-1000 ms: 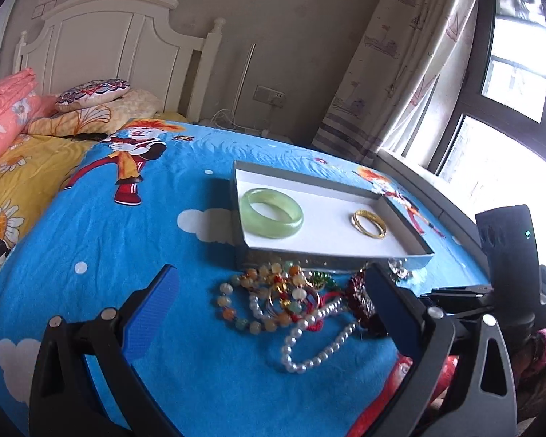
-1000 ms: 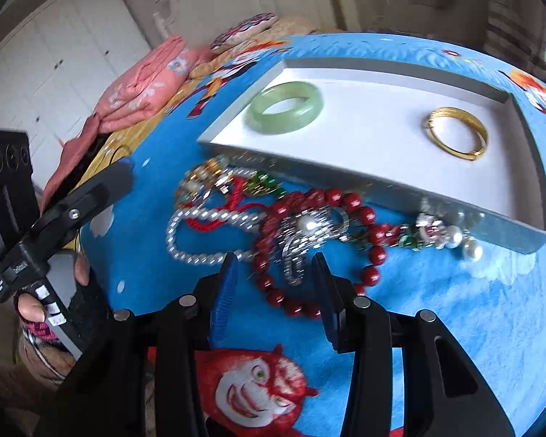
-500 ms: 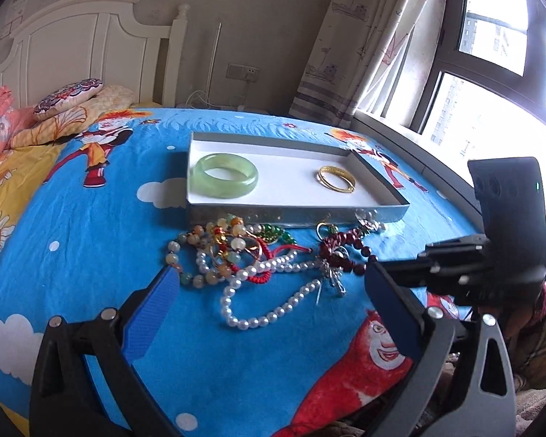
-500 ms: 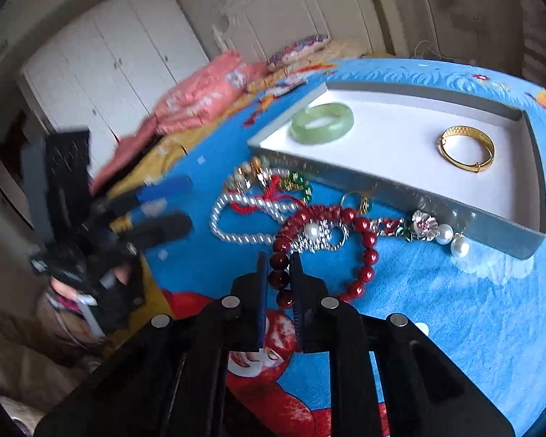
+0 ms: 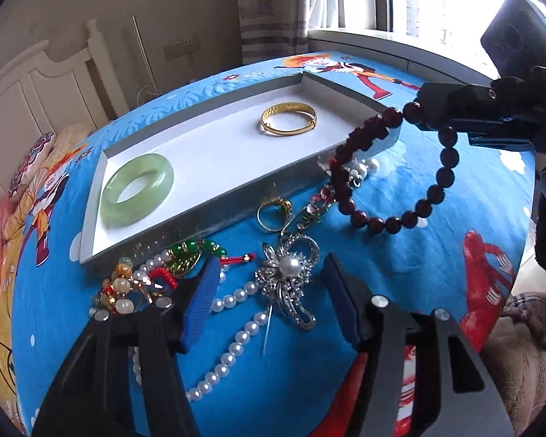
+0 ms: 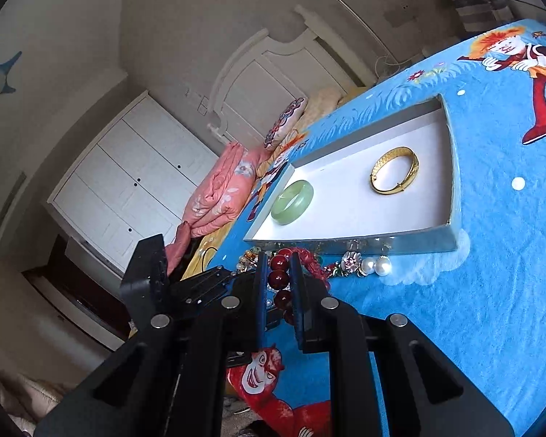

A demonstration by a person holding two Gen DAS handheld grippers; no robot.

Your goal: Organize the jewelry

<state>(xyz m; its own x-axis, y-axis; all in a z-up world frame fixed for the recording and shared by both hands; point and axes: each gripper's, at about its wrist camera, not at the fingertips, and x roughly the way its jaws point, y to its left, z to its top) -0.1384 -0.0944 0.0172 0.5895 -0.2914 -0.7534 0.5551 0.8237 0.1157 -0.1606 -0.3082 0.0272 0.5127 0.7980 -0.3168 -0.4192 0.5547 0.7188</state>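
My right gripper (image 6: pixel 277 266) is shut on a dark red bead bracelet (image 6: pixel 278 278) and holds it lifted; in the left wrist view the bracelet (image 5: pixel 444 174) hangs from that gripper (image 5: pixel 424 109) beside the tray's right end. The grey tray (image 5: pixel 214 204) holds a green jade bangle (image 5: pixel 138 189) and a gold bangle (image 5: pixel 288 118). My left gripper (image 5: pixel 269 287) is open over the loose pile, with a silver pearl brooch (image 5: pixel 289 276) and a white pearl strand (image 5: pixel 233 346) between its fingers.
A gold ring (image 5: pixel 273 213), green and coloured beads (image 5: pixel 189 255) and pearl earrings (image 6: pixel 376 265) lie on the blue cartoon bedspread (image 5: pixel 455 262) by the tray's front wall. Headboard (image 5: pixel 36 83), pillows and pink quilt (image 6: pixel 218 196) are at the far end. A window (image 5: pixel 436 0) is at the right.
The right gripper has lifted the red bead bracelet off the pile and swung it up toward the tray. The left gripper has moved closer and lower over the brooch and pearls.
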